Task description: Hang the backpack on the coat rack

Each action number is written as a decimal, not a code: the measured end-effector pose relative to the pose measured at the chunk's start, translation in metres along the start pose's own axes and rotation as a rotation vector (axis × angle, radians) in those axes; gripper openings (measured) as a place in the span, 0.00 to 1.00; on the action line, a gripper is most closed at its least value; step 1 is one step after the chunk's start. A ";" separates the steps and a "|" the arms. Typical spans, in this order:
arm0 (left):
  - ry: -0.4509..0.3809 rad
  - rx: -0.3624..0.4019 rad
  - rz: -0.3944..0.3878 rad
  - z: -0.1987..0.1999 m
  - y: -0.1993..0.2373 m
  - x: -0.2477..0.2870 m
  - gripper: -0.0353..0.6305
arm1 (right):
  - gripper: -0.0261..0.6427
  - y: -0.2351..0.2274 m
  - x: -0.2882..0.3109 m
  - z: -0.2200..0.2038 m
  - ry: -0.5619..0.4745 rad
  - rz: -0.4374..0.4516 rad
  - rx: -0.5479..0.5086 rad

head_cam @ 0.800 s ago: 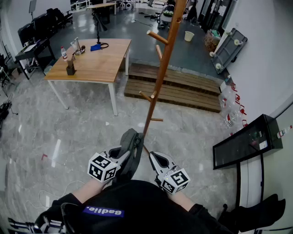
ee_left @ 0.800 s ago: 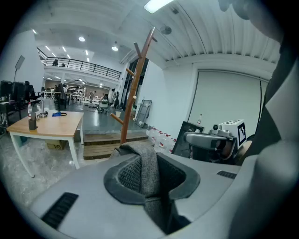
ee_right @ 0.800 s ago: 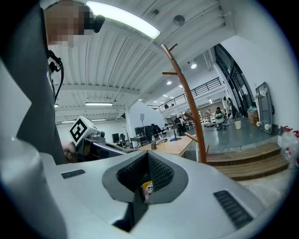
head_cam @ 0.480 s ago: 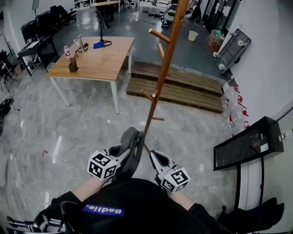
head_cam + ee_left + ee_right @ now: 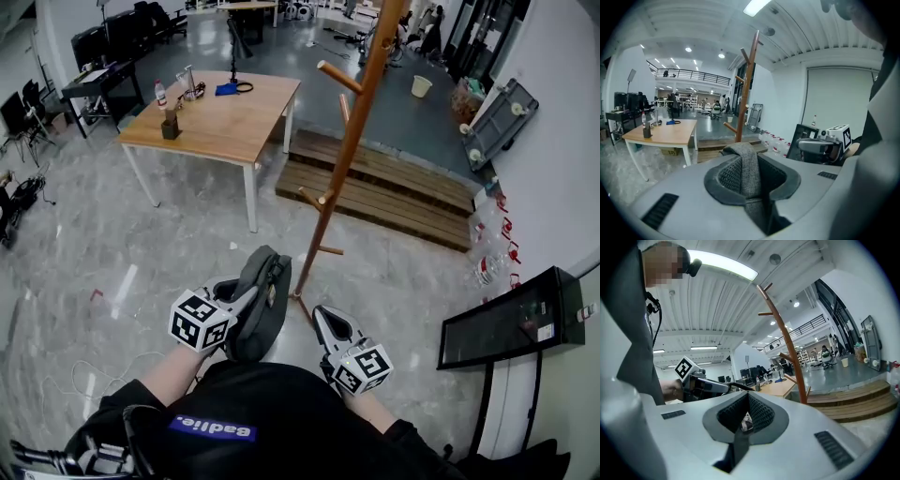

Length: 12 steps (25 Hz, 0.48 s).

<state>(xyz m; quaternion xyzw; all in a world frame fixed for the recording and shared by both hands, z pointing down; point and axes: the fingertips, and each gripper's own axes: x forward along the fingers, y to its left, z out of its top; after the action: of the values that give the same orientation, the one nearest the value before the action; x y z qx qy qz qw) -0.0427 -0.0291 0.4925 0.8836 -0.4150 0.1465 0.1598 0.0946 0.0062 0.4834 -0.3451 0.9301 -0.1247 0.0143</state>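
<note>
Head view: left tool point(image 5: 242, 292) is clamped on the backpack point(image 5: 255, 309) by its grey strap point(image 5: 747, 173), and the bag hangs close before the person. Coat rack point(image 5: 349, 150) stands upright ahead, slightly right, with its pegs higher than the bag. Right tool point(image 5: 326, 323), jaws together and empty, sits beside the bag.

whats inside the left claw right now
A grey fabric strap is pinched in the left claw. In the head view it seems to be part of the backpack. The claw's own body covers where the strap runs below the pads.
</note>
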 end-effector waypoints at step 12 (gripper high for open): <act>-0.003 0.084 -0.006 0.046 0.079 0.029 0.19 | 0.03 -0.065 0.039 0.016 -0.008 -0.128 -0.002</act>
<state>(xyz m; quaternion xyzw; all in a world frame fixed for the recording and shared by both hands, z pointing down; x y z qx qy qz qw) -0.0805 -0.1151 0.4750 0.8911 -0.4059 0.1617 0.1223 0.1080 -0.0703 0.4863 -0.4044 0.9062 -0.1229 0.0097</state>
